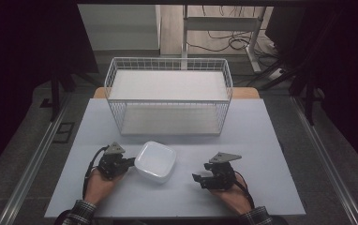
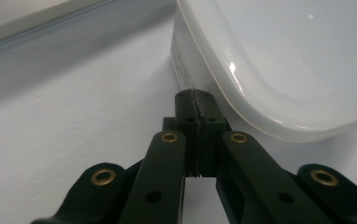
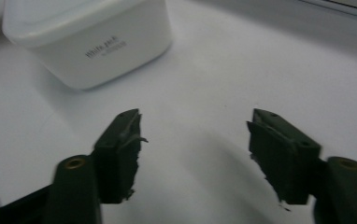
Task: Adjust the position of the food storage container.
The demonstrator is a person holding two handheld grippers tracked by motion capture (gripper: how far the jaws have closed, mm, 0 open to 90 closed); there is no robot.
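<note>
My left gripper (image 1: pixel 129 162), jaws pressed together, touches the side wall of a glossy white rounded-square lidded container (image 1: pixel 155 161) on the pale table (image 1: pixel 261 159), my right gripper (image 1: pixel 197 178) gaping nearby, a wire basket (image 1: pixel 167 93) beyond.

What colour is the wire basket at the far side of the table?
White: the rectangular wire-mesh basket has white wires all round, clearest in the high view.

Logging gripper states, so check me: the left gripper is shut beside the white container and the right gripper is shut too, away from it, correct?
Not quite. The right gripper is open: the right gripper view shows its fingers wide apart over the bare table. The rest holds: the left gripper is shut beside the white container, the right one away from it.
</note>
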